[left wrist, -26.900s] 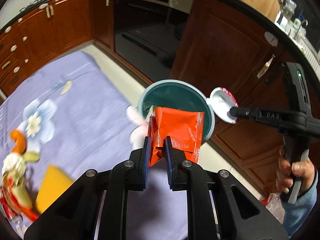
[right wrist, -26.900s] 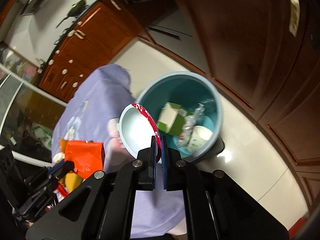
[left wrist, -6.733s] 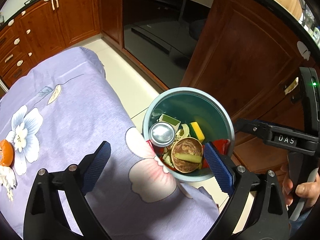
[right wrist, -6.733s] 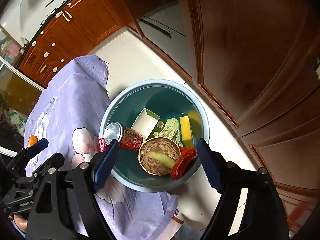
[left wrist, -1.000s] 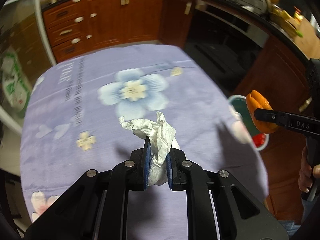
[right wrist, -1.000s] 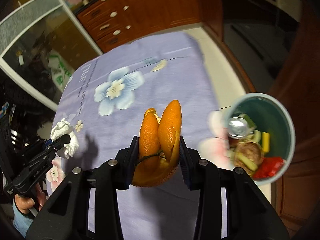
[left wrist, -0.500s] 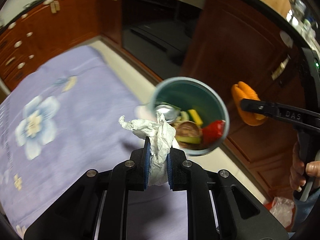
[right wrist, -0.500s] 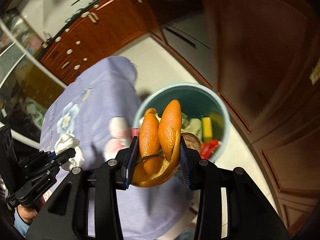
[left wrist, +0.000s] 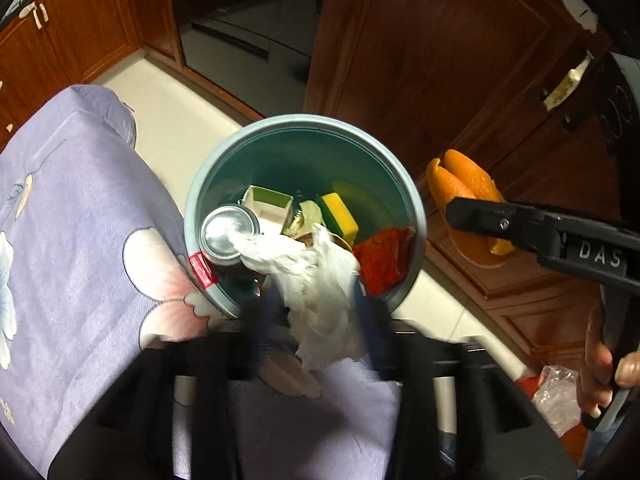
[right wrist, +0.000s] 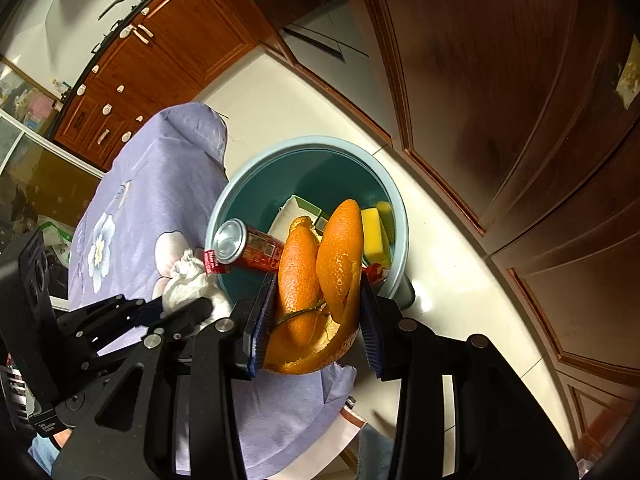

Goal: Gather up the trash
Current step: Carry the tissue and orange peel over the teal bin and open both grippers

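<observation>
We log the following. Bin [left wrist: 404,184]: round, pale blue rim, teal inside, standing on the pale floor just beside the far right corner of the tabletop [left wrist: 68,216], which carries a lilac floral cloth. In the bin: a drink can [left wrist: 228,232] lying against the left wall, a white-and-green carton [left wrist: 268,206], a yellow-and-green sponge [left wrist: 340,216], a red wrapper [left wrist: 382,260]. Left gripper [left wrist: 320,312]: motion-blurred in its own view; a crumpled white tissue [left wrist: 316,280] sits between its jaws at the near rim of the bin, but we cannot tell whether the jaws clamp it or have parted. Right gripper [right wrist: 312,320]: jaws set moderately apart and pressing on both sides of an orange peel [right wrist: 320,280], two curled segments standing upright. In the left view the orange peel hangs to the right of the bin, in front of the dark wooden cabinet [left wrist: 440,60]; in the right view it overlaps the bin's near rim.
</observation>
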`<state>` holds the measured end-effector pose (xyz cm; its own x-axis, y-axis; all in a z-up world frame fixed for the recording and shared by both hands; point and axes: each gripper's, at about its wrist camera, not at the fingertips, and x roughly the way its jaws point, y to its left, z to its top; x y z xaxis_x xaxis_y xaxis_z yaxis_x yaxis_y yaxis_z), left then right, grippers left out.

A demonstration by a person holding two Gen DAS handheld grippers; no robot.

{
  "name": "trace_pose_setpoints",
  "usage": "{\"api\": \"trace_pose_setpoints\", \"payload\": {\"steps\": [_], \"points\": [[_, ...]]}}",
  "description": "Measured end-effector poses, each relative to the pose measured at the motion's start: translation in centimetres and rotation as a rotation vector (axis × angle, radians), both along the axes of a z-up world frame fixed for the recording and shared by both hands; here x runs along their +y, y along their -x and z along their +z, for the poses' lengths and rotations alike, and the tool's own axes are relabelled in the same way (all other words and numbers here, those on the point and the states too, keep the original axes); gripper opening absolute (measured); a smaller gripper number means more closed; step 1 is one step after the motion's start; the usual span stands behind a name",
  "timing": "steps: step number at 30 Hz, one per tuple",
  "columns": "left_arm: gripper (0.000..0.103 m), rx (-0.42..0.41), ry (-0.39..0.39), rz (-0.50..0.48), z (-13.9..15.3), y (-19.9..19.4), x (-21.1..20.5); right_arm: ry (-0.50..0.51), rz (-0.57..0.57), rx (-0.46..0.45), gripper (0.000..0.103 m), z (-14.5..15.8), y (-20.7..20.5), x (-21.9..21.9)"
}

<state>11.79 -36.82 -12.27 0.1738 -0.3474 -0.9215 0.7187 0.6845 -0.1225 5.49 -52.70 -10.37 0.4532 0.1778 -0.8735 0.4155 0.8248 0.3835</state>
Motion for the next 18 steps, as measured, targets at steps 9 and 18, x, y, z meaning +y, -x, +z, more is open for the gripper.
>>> {"api": "trace_pose_setpoints", "payload": {"steps": [9, 18], "points": [[0.085, -0.047, 0.003, 0.06, 1.4, -0.7, 1.5, -0.015, 0.022, 0.02, 0.037, -0.9, -1.4, 0.0], [0.099, -0.085, 0.049, 0.141, 3.5, -0.8, 5.3, -0.019, 0.091, 0.03, 0.04, -1.1, -3.3, 1.8]]}}
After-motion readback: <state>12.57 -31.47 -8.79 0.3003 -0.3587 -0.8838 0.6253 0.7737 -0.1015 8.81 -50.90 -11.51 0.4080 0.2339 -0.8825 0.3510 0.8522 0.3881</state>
